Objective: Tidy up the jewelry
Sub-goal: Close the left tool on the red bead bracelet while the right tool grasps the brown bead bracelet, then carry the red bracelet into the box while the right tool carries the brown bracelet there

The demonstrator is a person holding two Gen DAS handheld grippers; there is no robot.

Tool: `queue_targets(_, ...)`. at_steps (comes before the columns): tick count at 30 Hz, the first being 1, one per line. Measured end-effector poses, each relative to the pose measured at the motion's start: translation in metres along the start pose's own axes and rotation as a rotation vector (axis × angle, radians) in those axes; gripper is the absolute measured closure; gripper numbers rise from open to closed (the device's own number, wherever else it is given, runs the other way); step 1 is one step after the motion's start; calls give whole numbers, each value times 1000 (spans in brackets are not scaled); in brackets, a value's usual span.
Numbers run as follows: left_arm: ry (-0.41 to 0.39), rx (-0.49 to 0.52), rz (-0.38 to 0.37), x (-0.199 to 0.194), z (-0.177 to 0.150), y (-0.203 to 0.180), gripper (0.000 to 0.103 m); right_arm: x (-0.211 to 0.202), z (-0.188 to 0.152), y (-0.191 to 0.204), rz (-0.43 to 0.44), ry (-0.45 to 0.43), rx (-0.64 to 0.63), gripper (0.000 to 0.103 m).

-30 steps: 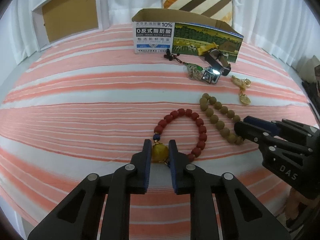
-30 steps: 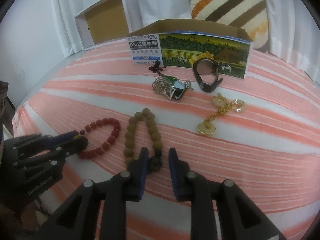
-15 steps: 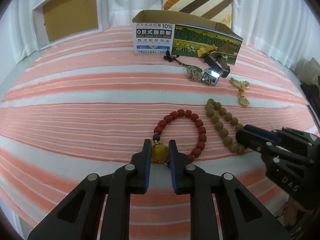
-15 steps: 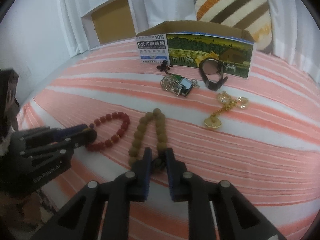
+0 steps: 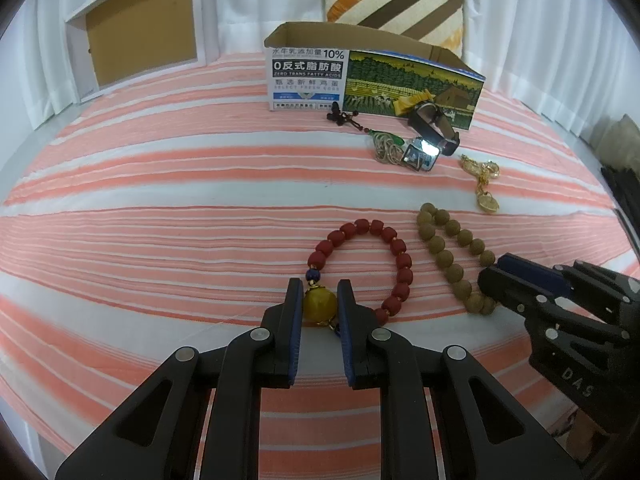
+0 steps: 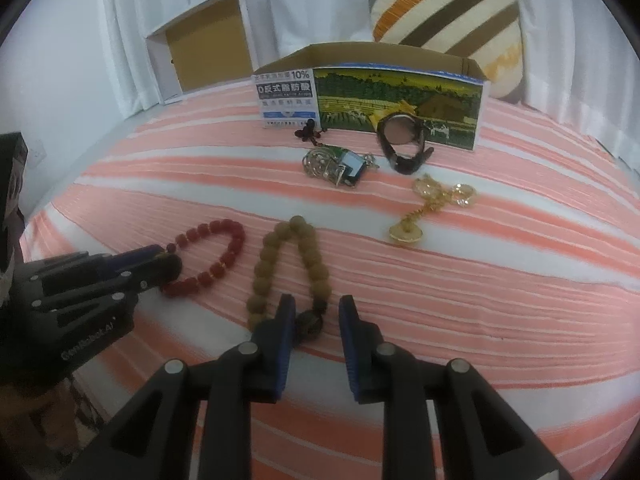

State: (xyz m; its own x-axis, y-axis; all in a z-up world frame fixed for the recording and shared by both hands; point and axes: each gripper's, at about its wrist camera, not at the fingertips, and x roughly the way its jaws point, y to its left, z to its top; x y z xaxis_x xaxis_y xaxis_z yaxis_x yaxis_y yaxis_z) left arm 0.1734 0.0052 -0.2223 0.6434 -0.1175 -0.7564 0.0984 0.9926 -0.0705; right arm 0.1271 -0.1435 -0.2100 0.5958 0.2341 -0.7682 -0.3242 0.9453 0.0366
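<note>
A red bead bracelet (image 5: pixel 394 252) with a yellow bead (image 5: pixel 319 305) lies on the striped bed cover. My left gripper (image 5: pixel 318 304) is shut on that yellow bead. A brown wooden bead bracelet (image 6: pixel 280 256) lies to its right, its dark end bead (image 6: pixel 309 322) between the fingers of my right gripper (image 6: pixel 314 320), which is open around it. The red bracelet (image 6: pixel 216 252) and the left gripper (image 6: pixel 160 270) also show in the right wrist view; the right gripper (image 5: pixel 500 280) shows in the left.
An open printed cardboard box (image 5: pixel 372 76) stands at the back. In front of it lie a black watch (image 6: pixel 402 140), a chain with a pendant (image 6: pixel 340 164), a dark knotted charm (image 6: pixel 310 134) and gold jewelry (image 6: pixel 428 208). A striped pillow (image 6: pixel 444 12) and an open white box (image 6: pixel 204 48) are behind.
My right gripper's fingers closed in on the dark end bead half a second ago and have opened wider now. The left gripper stays shut on the yellow bead.
</note>
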Motion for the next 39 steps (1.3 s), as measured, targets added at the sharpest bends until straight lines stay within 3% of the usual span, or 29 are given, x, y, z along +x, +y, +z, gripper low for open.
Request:
queue_targets(3, 2, -7, -5, -1, 1, 1, 88, -3, -2, 2, 27, -4, -5, 89)
queue_targets(20, -58, -85, -104, -53, 45, 19, 88, -65, 48, -16, 83, -160, 17, 89)
queue_targets(29, -110, -42, -145, -79, 98, 15, 88, -83, 88, -34, 76, -199, -15, 89)
queue_targets(39, -146, -12, -173, -77, 163, 10, 88, -90, 148, -58, 83, -239, -10, 89)
